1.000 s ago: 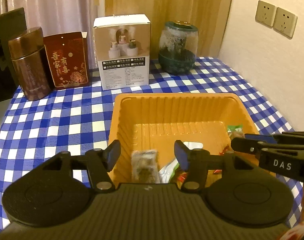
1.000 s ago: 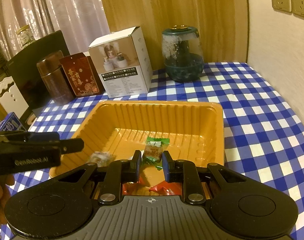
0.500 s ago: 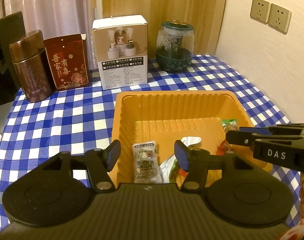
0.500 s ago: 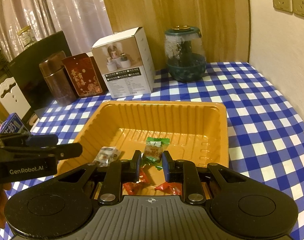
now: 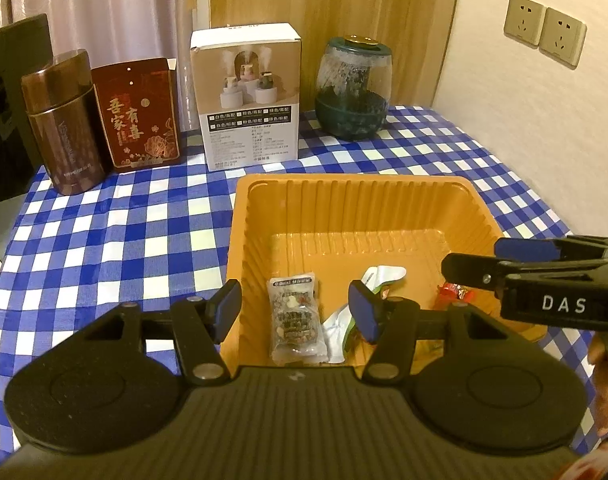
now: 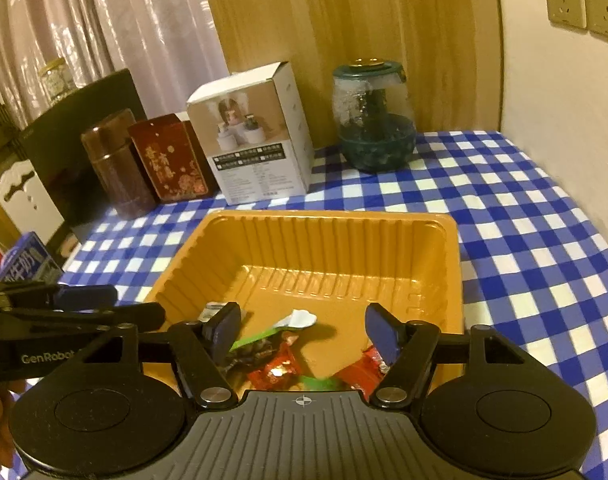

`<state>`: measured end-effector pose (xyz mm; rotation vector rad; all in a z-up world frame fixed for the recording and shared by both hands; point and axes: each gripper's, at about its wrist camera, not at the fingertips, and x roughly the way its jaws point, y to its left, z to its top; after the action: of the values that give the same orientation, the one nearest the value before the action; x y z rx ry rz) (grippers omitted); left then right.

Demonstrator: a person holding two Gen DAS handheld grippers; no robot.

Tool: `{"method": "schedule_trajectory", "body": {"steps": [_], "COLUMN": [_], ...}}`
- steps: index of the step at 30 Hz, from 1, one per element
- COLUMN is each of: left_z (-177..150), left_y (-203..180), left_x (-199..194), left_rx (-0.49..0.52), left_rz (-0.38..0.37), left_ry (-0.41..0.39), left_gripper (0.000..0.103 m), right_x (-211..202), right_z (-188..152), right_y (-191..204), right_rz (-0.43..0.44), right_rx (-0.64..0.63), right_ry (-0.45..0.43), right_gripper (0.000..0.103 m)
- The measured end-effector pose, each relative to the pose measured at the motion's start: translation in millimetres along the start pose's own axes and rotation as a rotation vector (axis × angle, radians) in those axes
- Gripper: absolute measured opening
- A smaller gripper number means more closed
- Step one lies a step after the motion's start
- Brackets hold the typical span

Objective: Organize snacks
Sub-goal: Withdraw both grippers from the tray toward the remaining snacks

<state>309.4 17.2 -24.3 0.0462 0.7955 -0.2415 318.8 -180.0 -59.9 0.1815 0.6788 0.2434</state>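
Left wrist view, item by item. Orange tray [image 5: 356, 216]: ribbed walls, rim clear on all four sides, far half of its floor bare, open checked cloth to its left and right. Snacks, all inside the tray at its near end: clear packet [image 5: 295, 320] lying flat, white-and-green wrapper [image 5: 378, 276] beside it, red candies [image 6: 275, 370] toward the near right corner.

Left tool [image 5: 295, 312]: I hold it tilted down over the tray's near wall, jaws spread, the clear packet lying below the gap and nothing pinched. Right tool [image 6: 301, 330]: angled down over the same near end, jaws just opened and now standing wide, no pad pressing on any snack; the red candies lie loose beneath it. From the left wrist view it enters from the right, level with the tray's right rim.

Table [image 5: 115, 236]: blue-and-white checked cloth. Along its back edge stand a brown canister [image 5: 63, 124], red tin [image 5: 137, 114], white carton [image 5: 247, 100] and green-based glass jar [image 5: 354, 88]. Behind: curtain, wood panel, wall sockets [image 5: 544, 30].
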Motion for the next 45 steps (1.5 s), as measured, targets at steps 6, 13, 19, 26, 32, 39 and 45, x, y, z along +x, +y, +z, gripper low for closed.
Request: {"method": "schedule_trajectory", "body": {"steps": [6, 13, 19, 26, 32, 39, 45], "left_z": [-3.3, -4.1, -10.3, -22.8, -40.2, -65.0, -89.5], "left_y": [-0.7, -4.3, -10.7, -19.0, -24.5, -27.0, -28.8], "left_x": [-3.1, -14.6, -31.7, -57.8, -82.5, -111.1, -131.6], "left_rx": [0.0, -0.001, 0.001, -0.014, -0.041, -0.093, -0.124], "left_rz": [0.0, -0.004, -0.009, -0.009, -0.002, 0.014, 0.037], "left_ry": [0.002, -0.004, -0.009, -0.017, -0.021, -0.029, -0.022], "left_gripper": [0.056, 0.056, 0.056, 0.056, 0.057, 0.063, 0.067], "right_x": [-4.6, -21.0, -42.7, -72.2, -101.2, -129.1, -153.4], "right_z": [-4.5, -8.0, -12.9, -23.2, -44.4, -73.9, -99.7], "right_y": [-3.4, -6.5, -8.5, -9.9, -9.4, -8.8, -11.1], "right_rz": [-0.016, -0.026, -0.04, -0.043, -0.042, -0.056, -0.07], "right_rx": [0.014, 0.035, 0.057, 0.09, 0.123, 0.121, 0.134], "right_ry": [0.005, -0.005, -0.015, -0.028, -0.03, -0.013, -0.007], "right_gripper": [0.069, 0.069, 0.069, 0.069, 0.069, 0.069, 0.069]}}
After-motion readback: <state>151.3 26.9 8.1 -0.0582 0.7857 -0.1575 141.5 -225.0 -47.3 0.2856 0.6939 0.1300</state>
